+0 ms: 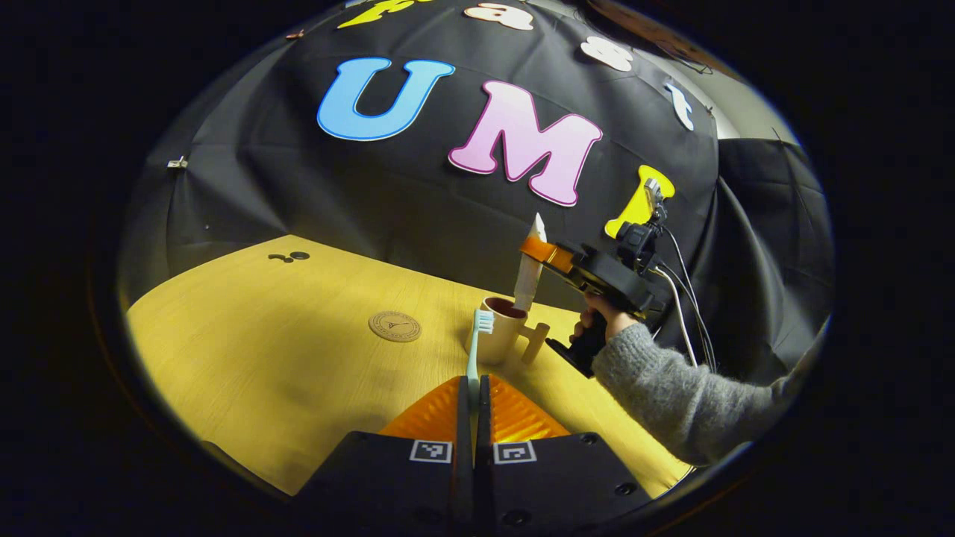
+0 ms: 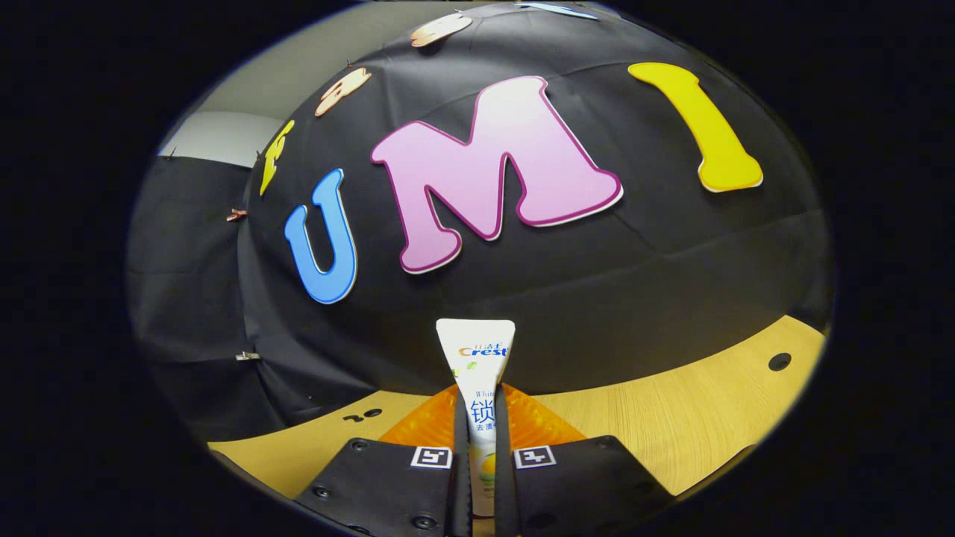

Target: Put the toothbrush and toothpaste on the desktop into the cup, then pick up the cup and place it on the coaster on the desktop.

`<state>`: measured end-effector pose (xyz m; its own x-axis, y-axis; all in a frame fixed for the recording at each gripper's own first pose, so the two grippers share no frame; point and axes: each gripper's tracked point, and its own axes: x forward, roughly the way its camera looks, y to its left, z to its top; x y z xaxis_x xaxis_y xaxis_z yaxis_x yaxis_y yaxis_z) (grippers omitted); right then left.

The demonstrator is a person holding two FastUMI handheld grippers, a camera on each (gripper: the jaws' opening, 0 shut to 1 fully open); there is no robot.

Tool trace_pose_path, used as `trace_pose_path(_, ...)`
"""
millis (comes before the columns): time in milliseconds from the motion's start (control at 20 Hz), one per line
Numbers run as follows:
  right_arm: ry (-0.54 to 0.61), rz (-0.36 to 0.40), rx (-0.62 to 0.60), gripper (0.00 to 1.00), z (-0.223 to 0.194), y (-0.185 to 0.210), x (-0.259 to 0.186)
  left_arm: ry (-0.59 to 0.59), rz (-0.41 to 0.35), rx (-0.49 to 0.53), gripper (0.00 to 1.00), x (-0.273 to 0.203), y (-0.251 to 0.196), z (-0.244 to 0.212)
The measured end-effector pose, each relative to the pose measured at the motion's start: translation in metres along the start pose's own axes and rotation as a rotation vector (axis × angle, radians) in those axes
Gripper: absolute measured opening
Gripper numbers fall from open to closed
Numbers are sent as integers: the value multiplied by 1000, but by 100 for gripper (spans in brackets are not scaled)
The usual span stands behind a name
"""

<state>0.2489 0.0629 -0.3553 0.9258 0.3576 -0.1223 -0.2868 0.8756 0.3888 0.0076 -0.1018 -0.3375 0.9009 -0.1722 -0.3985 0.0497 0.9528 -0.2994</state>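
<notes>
Grippers at work over a pale wooden desktop (image 1: pixel 246 358): left gripper (image 1: pixel 473 395) clamps a light-blue toothbrush (image 1: pixel 477 350), right gripper (image 2: pixel 477 432) pinches a white toothpaste tube (image 2: pixel 477 373) standing in a beige handled cup (image 1: pixel 500 328), near a round cork coaster (image 1: pixel 395 326).

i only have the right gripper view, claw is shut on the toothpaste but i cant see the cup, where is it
Observer: In the left gripper view the cup stands on the desktop, directly under the toothpaste that your right claw holds upright.
Operator: is the tube in the cup yet
Observer: Its lower end sits at the cup's mouth; how deep it goes, I cannot tell.
Operator: and the toothbrush
Observer: The left claw is shut on the toothbrush, bristles up, on the near side of the cup.
Operator: coaster?
Observer: The coaster lies flat, left of the cup, with nothing on it.
</notes>
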Motion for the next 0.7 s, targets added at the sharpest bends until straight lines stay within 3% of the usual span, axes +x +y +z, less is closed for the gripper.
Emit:
trace_pose_path(250,84,-18,-9,15,-40,-3,5,-11,23,-15,6,2,8,1)
trace_pose_path(450,178,-9,-45,21,-74,1,-3,-30,31,-22,6,6,10,5)
trace_pose_path(500,199,-3,-67,18,-80,2,-7,-40,32,-25,6,6,9,7)
trace_pose_path(550,210,3,-85,26,-84,3,-11,-53,33,-28,6,6,8,10)
trace_pose_path(700,186,45,-71,32,-75,18,-16,-94,25,-38,6,19,5,24)
